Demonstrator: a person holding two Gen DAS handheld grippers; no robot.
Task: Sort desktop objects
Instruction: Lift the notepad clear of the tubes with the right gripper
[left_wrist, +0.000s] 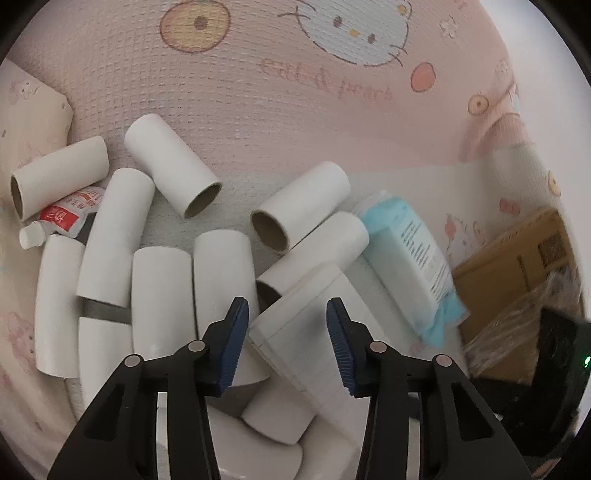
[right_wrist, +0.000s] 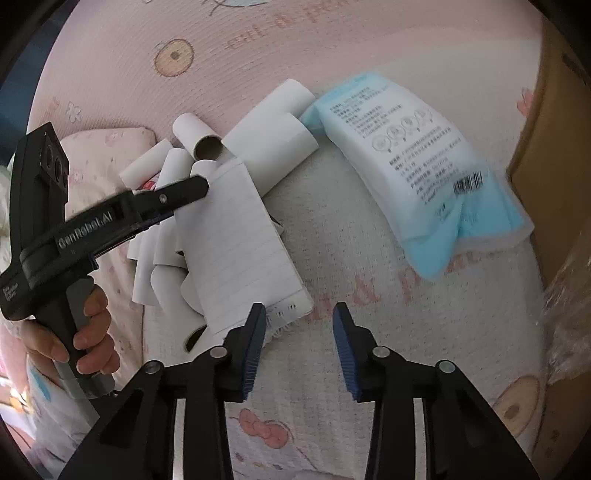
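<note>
From the left wrist view, the left tool (left_wrist: 288, 339) hangs with its jaws parted and nothing gripped, a lined notepad (left_wrist: 314, 325) lying between and just beyond the blue pads (left_wrist: 236, 343). A heap of white cardboard tubes (left_wrist: 162, 295) crowds the left and near part of the pink cartoon cloth (left_wrist: 258, 92), with a red-and-white squeeze tube (left_wrist: 62, 218) half buried at far left; a blue-and-white wipes pack (left_wrist: 410, 258) lies to the right, touching one tube, and a brown cardboard box (left_wrist: 517, 266) sits beyond it. To lift the notepad cleanly, I judge the left tool should close across its narrow edge and pull up and away, since the pad overlaps several tubes and could drag them along. From the right wrist view, the right tool (right_wrist: 299, 347) is also released, holding nothing, poised over bare cloth just right of the notepad's near spiral edge (right_wrist: 284, 314). The person's hand (right_wrist: 74, 332) grips the left tool's handle at left. The wipes pack (right_wrist: 417, 173) lies far right, apart from the pads, close beside the box, which limits room to approach from that side.
</note>
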